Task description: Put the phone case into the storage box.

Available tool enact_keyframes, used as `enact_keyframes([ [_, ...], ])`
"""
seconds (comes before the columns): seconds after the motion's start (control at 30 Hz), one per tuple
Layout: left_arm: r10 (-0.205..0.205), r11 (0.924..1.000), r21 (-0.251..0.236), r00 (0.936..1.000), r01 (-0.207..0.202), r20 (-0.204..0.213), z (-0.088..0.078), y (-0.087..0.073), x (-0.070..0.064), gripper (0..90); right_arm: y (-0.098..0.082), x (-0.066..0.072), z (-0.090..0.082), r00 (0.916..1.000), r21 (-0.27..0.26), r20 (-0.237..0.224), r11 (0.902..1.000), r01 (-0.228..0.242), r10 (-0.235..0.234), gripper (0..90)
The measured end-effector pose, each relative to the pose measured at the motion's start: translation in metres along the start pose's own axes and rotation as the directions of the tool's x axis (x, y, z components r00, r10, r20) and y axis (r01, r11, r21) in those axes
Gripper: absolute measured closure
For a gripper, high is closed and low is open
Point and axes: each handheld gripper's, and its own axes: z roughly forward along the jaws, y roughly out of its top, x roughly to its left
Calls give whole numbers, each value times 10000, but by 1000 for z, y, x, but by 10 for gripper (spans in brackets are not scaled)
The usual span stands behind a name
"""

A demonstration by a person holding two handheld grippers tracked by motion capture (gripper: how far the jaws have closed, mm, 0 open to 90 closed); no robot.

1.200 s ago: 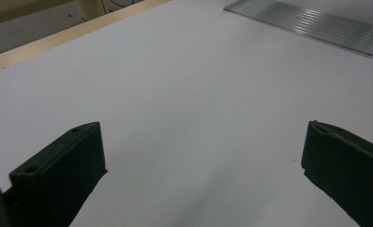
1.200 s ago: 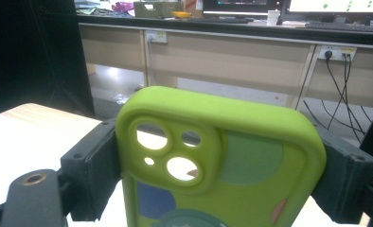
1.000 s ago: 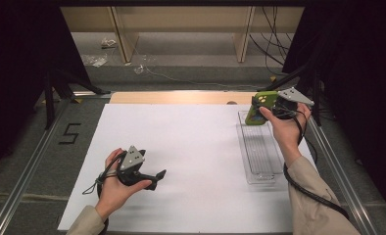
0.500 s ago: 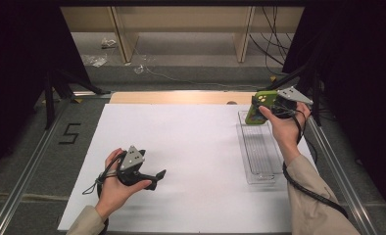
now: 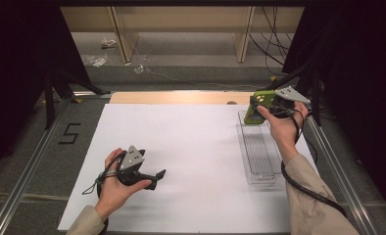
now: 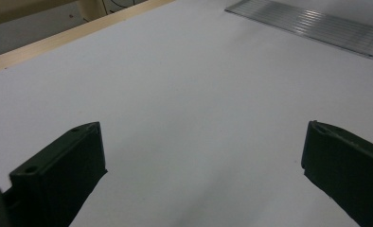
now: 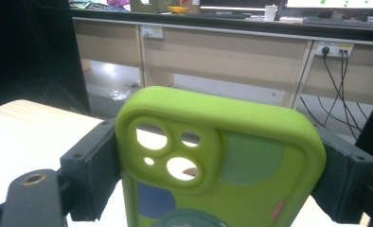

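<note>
Right hand-held gripper (image 5: 259, 108) grasps a green phone case (image 5: 255, 108), holding it above the far end of a clear plastic tray (image 5: 257, 156) at the right side of the table (image 5: 191, 147). In the right gripper view, the two black jaws press against the left and right edges of the phone case (image 7: 222, 156), whose back faces the camera with its camera cut-outs at the upper left. The tray lies lengthwise on the white table surface and is bare inside.

The left hand-held gripper (image 5: 154, 177) rests low over the near left part of the table, well apart from the tray. Its jaws stand wide apart with only the white surface between them, released, as the left gripper view shows (image 6: 201, 165); the tray (image 6: 312, 23) lies farther off in that view.
</note>
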Motion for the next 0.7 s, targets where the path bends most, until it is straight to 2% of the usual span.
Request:
enact_keyframes([
  [0.7, -22, 10000, 14, 10000, 22, 31, 0, 0, 0, 0, 0, 0, 6, 10000, 54, 14, 10000, 10, -11, 164],
])
